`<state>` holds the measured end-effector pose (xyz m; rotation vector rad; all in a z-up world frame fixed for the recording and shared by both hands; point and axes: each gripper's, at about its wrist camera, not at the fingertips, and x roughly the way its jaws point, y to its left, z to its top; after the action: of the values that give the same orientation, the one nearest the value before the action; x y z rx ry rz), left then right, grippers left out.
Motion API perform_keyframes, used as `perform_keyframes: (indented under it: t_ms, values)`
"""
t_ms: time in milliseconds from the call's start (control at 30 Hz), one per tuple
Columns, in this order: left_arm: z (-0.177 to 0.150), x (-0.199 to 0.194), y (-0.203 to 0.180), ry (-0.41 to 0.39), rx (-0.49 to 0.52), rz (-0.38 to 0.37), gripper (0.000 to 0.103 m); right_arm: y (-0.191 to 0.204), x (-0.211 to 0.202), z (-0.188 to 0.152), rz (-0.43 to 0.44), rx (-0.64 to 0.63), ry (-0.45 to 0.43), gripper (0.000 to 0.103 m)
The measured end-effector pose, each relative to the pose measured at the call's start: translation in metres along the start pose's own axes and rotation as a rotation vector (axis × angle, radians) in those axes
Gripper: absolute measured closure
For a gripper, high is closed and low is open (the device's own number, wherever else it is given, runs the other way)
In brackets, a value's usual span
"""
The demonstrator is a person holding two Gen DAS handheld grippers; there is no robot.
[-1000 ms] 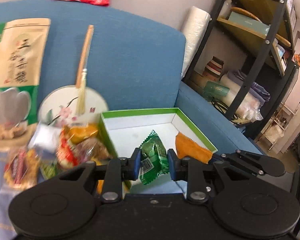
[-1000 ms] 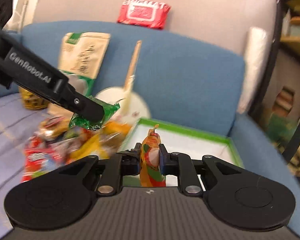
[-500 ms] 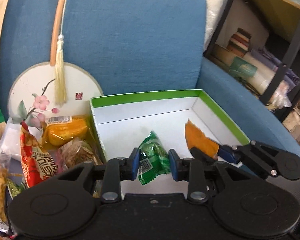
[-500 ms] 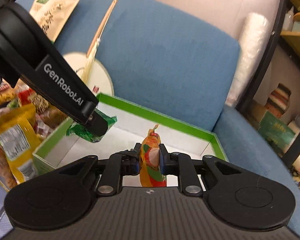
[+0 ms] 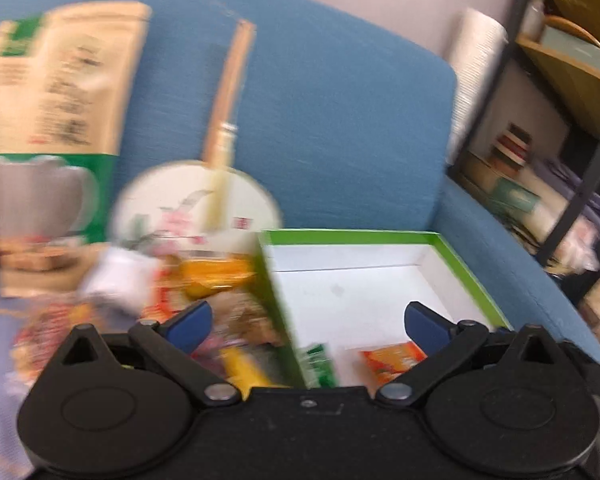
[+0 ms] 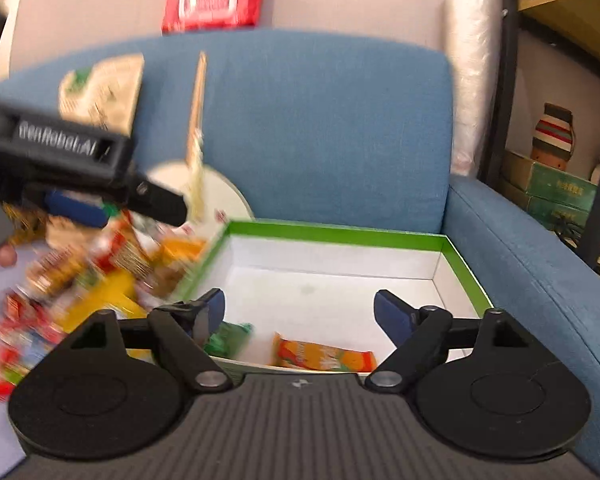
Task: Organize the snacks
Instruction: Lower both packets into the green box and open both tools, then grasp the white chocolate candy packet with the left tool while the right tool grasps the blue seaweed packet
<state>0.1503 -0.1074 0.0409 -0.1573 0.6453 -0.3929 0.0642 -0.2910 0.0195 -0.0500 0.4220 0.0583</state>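
Reading "GenRobot.AI" on the left gripper, fingers wide like the right gripper's, the green-rimmed box holds a green packet and an orange packet.

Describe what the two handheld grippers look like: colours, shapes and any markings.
Both are matte black plastic. The left gripper has two round discs at its base, silver pivot screws, angled linkage arms and blue finger pads. The right gripper has the same build, plus a ribbed grey top panel. From the right wrist view, white lettering, blurred but apparently "GenRobot.AI", runs along the left gripper's side.
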Motion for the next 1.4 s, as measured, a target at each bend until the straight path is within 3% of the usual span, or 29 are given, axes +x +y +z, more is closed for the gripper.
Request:
perform_keyframes:
  t_ms: [133, 300, 500, 767, 833, 867, 1000, 1167, 1400]
  values:
    - [-0.024, -0.043, 0.023, -0.027, -0.015, 0.091, 0.0, 0.02, -0.017, -0.008, 0.08, 0.021, 0.042, 0.0]
    - [-0.069, -0.078, 0.06, 0.038, -0.084, 0.156, 0.0, 0.06, -0.03, -0.033, 0.181, 0.027, 0.153, 0.0]
    - [-0.109, -0.109, 0.103, 0.087, -0.148, 0.173, 0.0, 0.11, -0.02, -0.055, 0.299, 0.0, 0.27, 0.0]
    - [-0.121, -0.132, 0.134, 0.067, -0.211, 0.148, 0.0, 0.161, 0.022, -0.04, 0.303, -0.028, 0.249, 0.001]
    - [-0.121, -0.134, 0.135, 0.062, -0.204, 0.125, 0.0, 0.167, 0.031, -0.045, 0.263, -0.066, 0.249, 0.027]
    - [-0.121, -0.135, 0.135, 0.06, -0.199, 0.114, 0.0, 0.166, 0.03, -0.046, 0.259, -0.082, 0.248, 0.052]
    - [-0.12, -0.132, 0.132, 0.059, -0.175, 0.068, 0.0, 0.151, 0.008, -0.05, 0.253, -0.075, 0.255, 0.053]
    - [-0.113, -0.109, 0.128, 0.065, -0.15, 0.071, 0.0, 0.133, -0.01, -0.054, 0.233, -0.058, 0.273, 0.053]
    - [-0.082, -0.042, 0.145, 0.107, -0.158, 0.095, 0.0, 0.129, -0.018, -0.057, 0.244, -0.064, 0.274, 0.052]
